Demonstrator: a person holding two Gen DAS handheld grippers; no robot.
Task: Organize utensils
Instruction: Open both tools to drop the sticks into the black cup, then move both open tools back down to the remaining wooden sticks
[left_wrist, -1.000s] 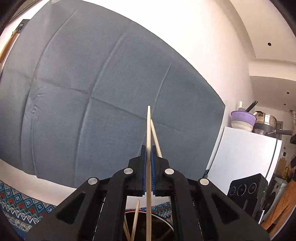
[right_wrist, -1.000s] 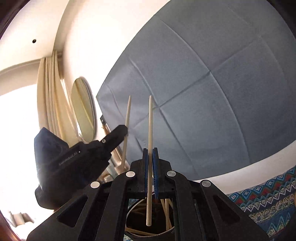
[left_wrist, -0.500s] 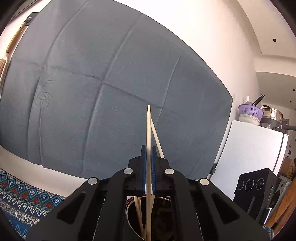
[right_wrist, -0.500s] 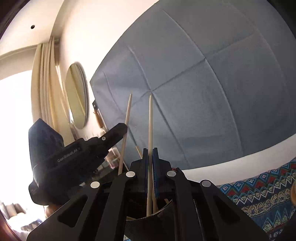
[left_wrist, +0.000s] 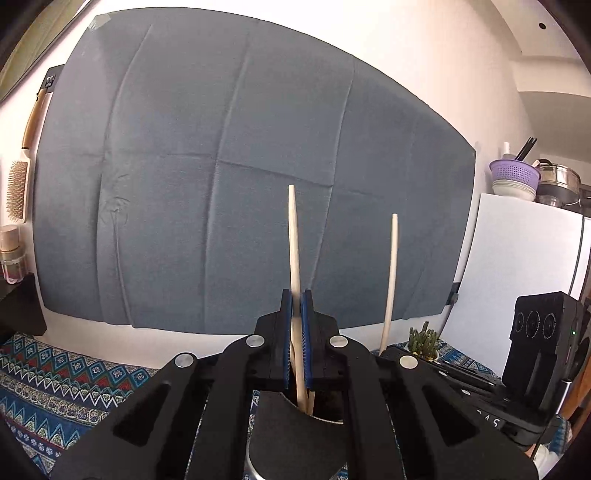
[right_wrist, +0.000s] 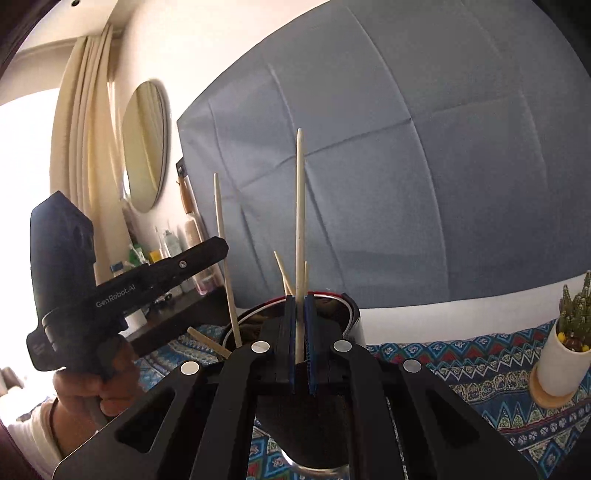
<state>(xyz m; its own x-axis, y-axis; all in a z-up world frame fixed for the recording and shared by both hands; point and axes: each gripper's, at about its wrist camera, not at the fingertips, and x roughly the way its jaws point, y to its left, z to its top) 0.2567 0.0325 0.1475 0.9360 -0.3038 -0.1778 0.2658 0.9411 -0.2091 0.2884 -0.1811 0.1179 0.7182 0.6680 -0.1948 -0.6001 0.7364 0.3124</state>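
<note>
Left gripper (left_wrist: 296, 332): clamped on an upright chopstick (left_wrist: 294, 240), frame centre. Right gripper (right_wrist: 300, 332): clamped on another chopstick (right_wrist: 300, 221), above the holder cup (right_wrist: 354, 321).

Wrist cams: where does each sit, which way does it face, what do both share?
Left wrist: on the left tool, looking along its fingers, about level, at the grey-blue cloth on the wall; own fingers pinch a pale wooden chopstick.
Right wrist: on the right tool, facing the same cloth; own fingers pinch another wooden chopstick; the person's hand holding the left tool shows.
Shared: the cloth, the dark round holder, the small potted cactus.
</note>
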